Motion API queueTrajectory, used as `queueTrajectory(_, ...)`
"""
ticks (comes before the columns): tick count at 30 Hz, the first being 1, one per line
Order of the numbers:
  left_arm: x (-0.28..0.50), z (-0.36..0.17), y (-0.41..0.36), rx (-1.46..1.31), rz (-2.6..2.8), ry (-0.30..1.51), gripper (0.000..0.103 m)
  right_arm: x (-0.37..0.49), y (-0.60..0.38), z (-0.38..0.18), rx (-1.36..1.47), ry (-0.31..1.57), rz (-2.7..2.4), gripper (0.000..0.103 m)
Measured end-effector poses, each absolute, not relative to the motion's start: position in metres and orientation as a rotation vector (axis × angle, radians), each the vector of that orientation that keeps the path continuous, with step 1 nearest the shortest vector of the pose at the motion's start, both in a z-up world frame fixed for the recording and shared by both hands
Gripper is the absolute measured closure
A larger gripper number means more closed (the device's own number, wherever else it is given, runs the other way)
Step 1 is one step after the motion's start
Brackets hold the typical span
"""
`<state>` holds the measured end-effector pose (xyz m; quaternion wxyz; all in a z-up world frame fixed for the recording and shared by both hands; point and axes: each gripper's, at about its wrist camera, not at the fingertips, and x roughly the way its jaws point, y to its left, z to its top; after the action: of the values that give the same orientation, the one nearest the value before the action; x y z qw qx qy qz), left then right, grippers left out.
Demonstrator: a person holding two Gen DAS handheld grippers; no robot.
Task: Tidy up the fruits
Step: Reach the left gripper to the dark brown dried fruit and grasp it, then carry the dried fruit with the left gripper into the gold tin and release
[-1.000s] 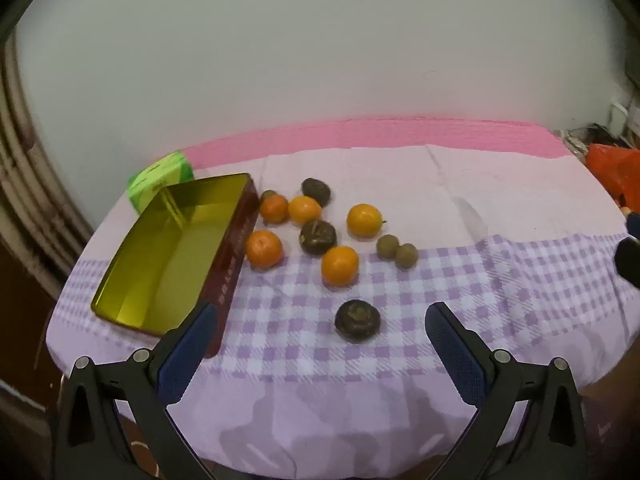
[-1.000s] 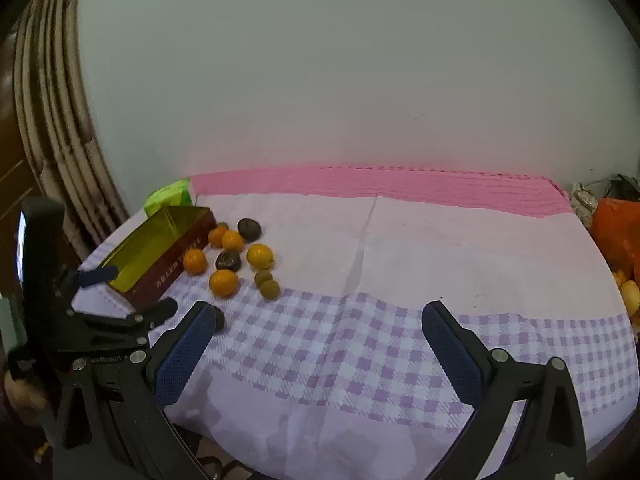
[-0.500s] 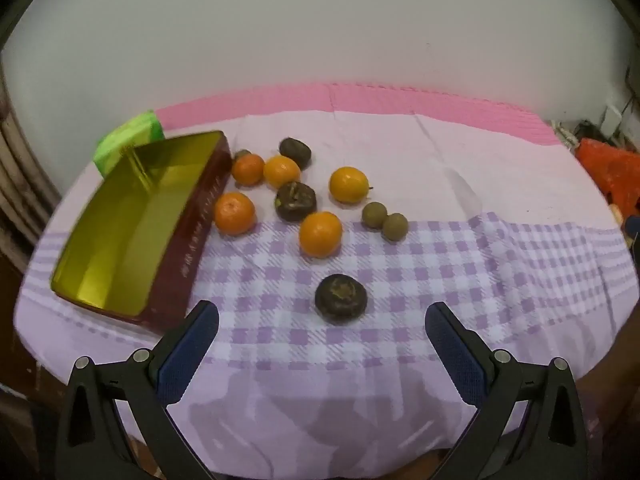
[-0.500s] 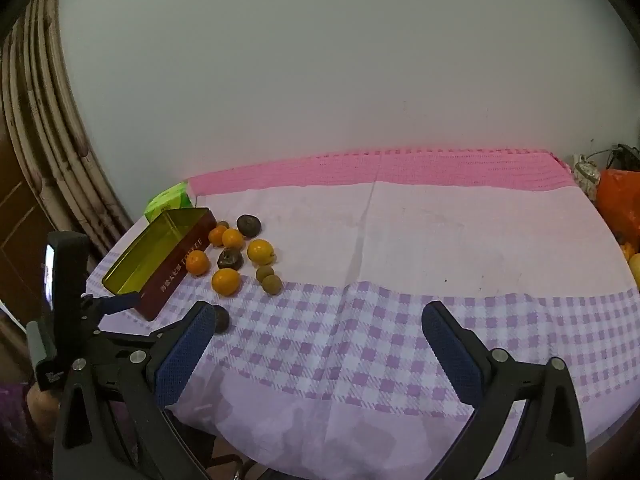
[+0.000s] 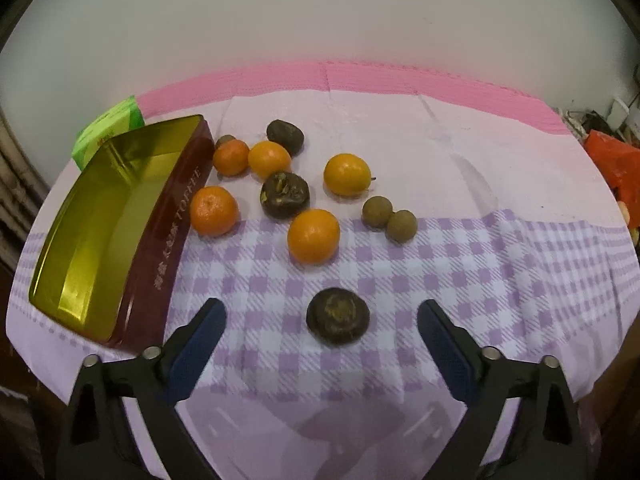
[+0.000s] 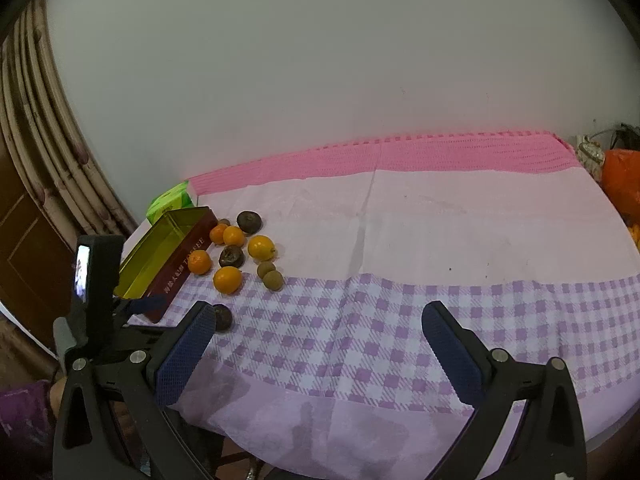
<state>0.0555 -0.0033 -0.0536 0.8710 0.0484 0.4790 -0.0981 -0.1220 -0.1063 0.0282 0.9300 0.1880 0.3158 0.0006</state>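
Pink-and-lilac checked tablecloth [image 5: 460,264] covers the table under a plain white wall. We note the left gripper [image 5: 320,316] spread wide, holding nothing, its fingers flanking a dark brown fruit [image 5: 338,316] near the table's front edge without touching it. Five oranges [image 5: 314,236], two more dark fruits and two small brown round fruits [image 5: 390,219] lie beside the open toffee tin [image 5: 100,216] at the left edge. The right gripper [image 6: 316,320] hangs wide and empty over bare cloth.

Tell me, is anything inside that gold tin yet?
Nothing shows inside the tin: only its bare shiny gold bottom. All the fruit lies on the cloth beside it. The near wall hides a thin strip of the bottom along that side.
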Motion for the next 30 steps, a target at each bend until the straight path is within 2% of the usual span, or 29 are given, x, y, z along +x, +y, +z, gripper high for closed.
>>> queueTrajectory(5, 0.066, -0.061, -0.008, 0.129, -0.216, 1.015, 0.010, -0.122, -0.109, 0.027, 0.400, 0.648, 0.006, 0.000)
queueTrajectory(7, 0.066, -0.063, -0.010, 0.143, -0.225, 1.011, 0.017, -0.122, -0.109, 0.027, 0.402, 0.649, 0.007, 0.000)
queueTrajectory(9, 0.070, -0.069, -0.009, 0.134, -0.238, 1.037, 0.035, -0.123, -0.108, 0.026, 0.403, 0.652, 0.007, 0.000)
queueTrajectory(11, 0.073, -0.077, -0.007, 0.113, -0.239, 1.073, 0.042, -0.123, -0.109, 0.025, 0.404, 0.656, 0.009, 0.000)
queueTrajectory(17, 0.078, -0.089, 0.002, 0.095, -0.244, 1.090, 0.045, -0.121, -0.109, 0.025, 0.402, 0.662, 0.013, 0.000)
queueTrajectory(18, 0.076, -0.089, 0.002, 0.098, -0.253, 1.083, 0.057, -0.121, -0.109, 0.024, 0.404, 0.665, 0.014, 0.000)
queueTrajectory(19, 0.073, -0.088, 0.002, 0.107, -0.261, 1.071, 0.063, -0.121, -0.110, 0.024, 0.404, 0.669, 0.015, 0.000)
queueTrajectory(24, 0.065, -0.083, 0.005, 0.105, -0.232, 1.067, 0.064, -0.118, -0.112, 0.023, 0.398, 0.677, 0.010, 0.000)
queueTrajectory(30, 0.044, -0.052, 0.002, 0.136, -0.189, 0.994, 0.063, -0.113, -0.114, 0.016, 0.400, 0.701, -0.003, 0.000)
